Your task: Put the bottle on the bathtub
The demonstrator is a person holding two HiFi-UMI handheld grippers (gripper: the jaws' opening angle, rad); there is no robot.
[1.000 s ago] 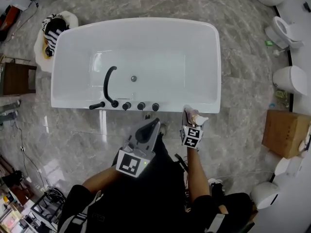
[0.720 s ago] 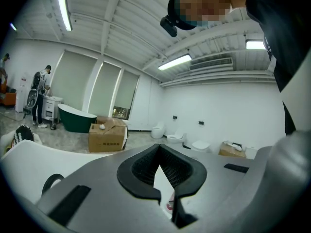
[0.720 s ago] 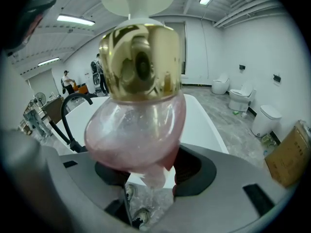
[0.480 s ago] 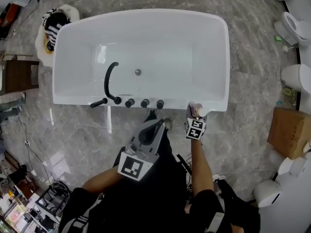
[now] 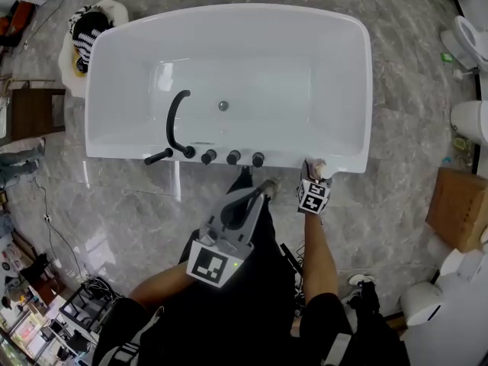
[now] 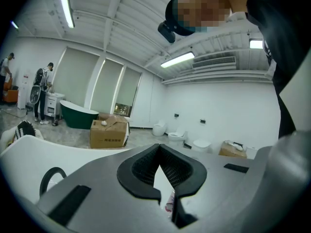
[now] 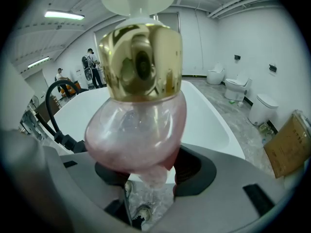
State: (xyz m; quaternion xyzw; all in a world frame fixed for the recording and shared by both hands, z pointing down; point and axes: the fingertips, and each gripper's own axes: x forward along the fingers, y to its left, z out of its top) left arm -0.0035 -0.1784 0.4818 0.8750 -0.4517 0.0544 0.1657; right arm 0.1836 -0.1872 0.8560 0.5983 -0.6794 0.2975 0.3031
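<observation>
The white bathtub (image 5: 252, 59) fills the upper half of the head view. Its near rim crosses mid-frame. Below centre, the left gripper (image 5: 255, 193) hangs with its jaws together on nothing. Right of centre, at the rim's right end, the right gripper (image 5: 313, 178) is clamped on the pink, gold-collared bottle (image 5: 316, 166). The base should probably settle flat on the ledge before the jaws part. The bottle's bulb and collar rise past the jaws.

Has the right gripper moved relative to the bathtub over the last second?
Yes, slightly. The right gripper, clamping the bottle, has crept forward towards the near rim of the bathtub; the bottle now overlaps that rim.
</observation>
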